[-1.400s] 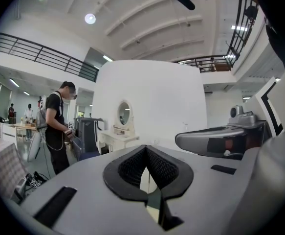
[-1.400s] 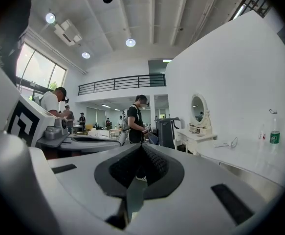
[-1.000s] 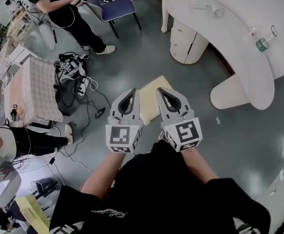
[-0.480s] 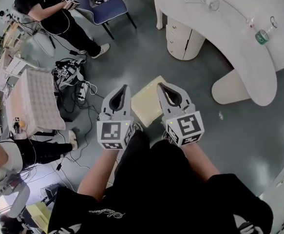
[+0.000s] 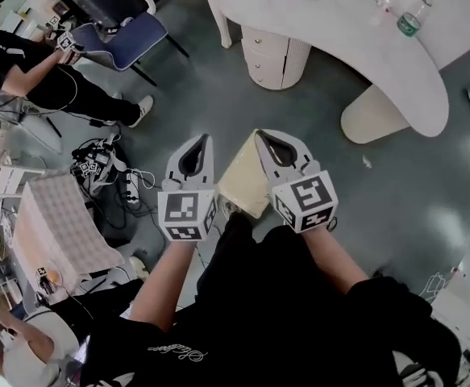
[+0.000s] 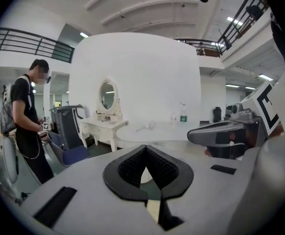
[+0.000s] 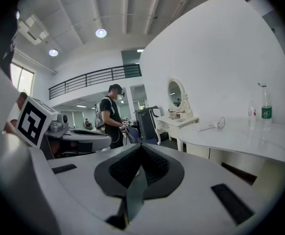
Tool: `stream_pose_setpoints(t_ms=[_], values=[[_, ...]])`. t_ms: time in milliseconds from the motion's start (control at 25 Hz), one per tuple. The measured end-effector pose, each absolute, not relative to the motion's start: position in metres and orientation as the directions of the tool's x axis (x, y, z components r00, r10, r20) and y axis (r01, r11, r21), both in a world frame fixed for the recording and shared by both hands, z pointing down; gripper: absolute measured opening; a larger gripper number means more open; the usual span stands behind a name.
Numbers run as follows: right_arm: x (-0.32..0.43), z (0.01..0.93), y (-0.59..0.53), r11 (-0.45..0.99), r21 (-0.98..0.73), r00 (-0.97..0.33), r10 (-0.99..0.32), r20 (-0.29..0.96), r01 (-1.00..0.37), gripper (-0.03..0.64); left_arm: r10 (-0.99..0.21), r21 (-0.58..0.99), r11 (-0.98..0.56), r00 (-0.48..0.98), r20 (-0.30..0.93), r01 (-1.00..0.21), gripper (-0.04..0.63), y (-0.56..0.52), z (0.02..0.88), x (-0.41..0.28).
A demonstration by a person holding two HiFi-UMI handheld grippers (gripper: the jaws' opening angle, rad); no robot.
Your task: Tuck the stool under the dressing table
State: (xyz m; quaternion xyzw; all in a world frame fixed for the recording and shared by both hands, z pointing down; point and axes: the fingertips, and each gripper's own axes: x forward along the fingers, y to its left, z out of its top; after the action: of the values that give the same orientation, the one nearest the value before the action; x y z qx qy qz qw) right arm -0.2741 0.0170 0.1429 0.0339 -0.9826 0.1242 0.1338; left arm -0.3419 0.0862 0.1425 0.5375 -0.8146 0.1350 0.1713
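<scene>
Both grippers closed, nothing in either. Left gripper [image 5: 201,141]: its own view shows the 2 black pads [image 6: 132,168] meeting at the tip, nothing between them. Right gripper [image 5: 264,135]: same, pads together and empty. The 2 are held side by side in front of the person, near each other, not touching, both aimed at the far side.

Stool [image 5: 247,180]: pale yellow square seat on the grey floor [image 5: 218,95], showing in the gap between the 2 grippers in the head view, its left and right edges hidden under them. Can't tell if either gripper touches it. It stands in the open, not under any table.

Dressing table [image 6: 100,124]: small, cream, oval mirror on top, far left in the left gripper view, well apart from the stool. A blue chair [image 5: 126,39] is just beside it.

Curved white table [image 5: 339,39]: far right of the stool, with a drawer unit [image 5: 271,55] and a rounded pedestal [image 5: 372,115] under it and a green-label bottle [image 5: 409,18] upright on top.

A person in black [image 5: 33,63] stands far left. Cables [image 5: 97,168] lie on the floor at left.
</scene>
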Motion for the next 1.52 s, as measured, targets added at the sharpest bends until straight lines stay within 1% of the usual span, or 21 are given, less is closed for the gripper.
stream_pose_setpoints(t_ms=[240, 400, 600, 720, 840, 960, 1080, 1240, 1360, 1520], values=[[-0.311, 0.178, 0.016, 0.907, -0.333, -0.917, -0.120, 0.381, -0.257, 0.003, -0.834, 0.003, 0.239, -0.204, 0.513, -0.971, 0.005, 0.073, 0.179, -0.381], [-0.315, 0.220, 0.019, 0.829, -0.427, -0.863, -0.123, 0.491, -0.361, 0.003, -0.785, 0.092, 0.126, -0.043, 0.617, -0.988, 0.005, 0.070, 0.224, -0.388], [-0.290, 0.296, 0.019, 0.699, -0.484, -0.770, -0.151, 0.620, -0.527, 0.003, -0.619, 0.181, 0.013, 0.134, 0.774, -0.983, 0.005, 0.064, 0.316, -0.374], [-0.261, 0.346, 0.024, 0.626, -0.492, -0.723, -0.174, 0.669, -0.605, 0.003, -0.509, 0.273, 0.012, 0.230, 0.830, -0.962, 0.005, 0.073, 0.379, -0.357], [-0.223, 0.405, 0.035, 0.550, -0.489, -0.669, -0.183, 0.720, -0.677, 0.003, -0.407, 0.356, 0.034, 0.312, 0.858, -0.934, 0.005, 0.093, 0.442, -0.337], [-0.193, 0.463, 0.043, 0.486, -0.472, -0.613, -0.179, 0.770, -0.735, 0.003, -0.318, 0.343, 0.012, 0.322, 0.892, -0.939, 0.005, 0.104, 0.497, -0.331], [-0.177, 0.503, 0.046, 0.447, -0.465, -0.582, -0.166, 0.796, -0.764, 0.003, -0.272, 0.346, 0.027, 0.326, 0.905, -0.938, 0.005, 0.108, 0.536, -0.326], [-0.128, 0.522, 0.044, 0.409, -0.478, -0.583, -0.184, 0.791, -0.777, 0.004, -0.254, 0.320, 0.018, 0.305, 0.918, -0.947, 0.005, 0.103, 0.556, -0.279], [-0.089, 0.536, 0.035, 0.350, -0.505, -0.589, -0.202, 0.782, -0.789, 0.004, -0.254, 0.312, 0.011, 0.299, 0.920, -0.950, 0.005, 0.091, 0.569, -0.242], [-0.075, 0.575, 0.030, 0.296, -0.508, -0.573, -0.207, 0.793, -0.809, 0.005, -0.237, 0.313, 0.029, 0.298, 0.925, -0.949, 0.006, 0.077, 0.602, -0.245]])
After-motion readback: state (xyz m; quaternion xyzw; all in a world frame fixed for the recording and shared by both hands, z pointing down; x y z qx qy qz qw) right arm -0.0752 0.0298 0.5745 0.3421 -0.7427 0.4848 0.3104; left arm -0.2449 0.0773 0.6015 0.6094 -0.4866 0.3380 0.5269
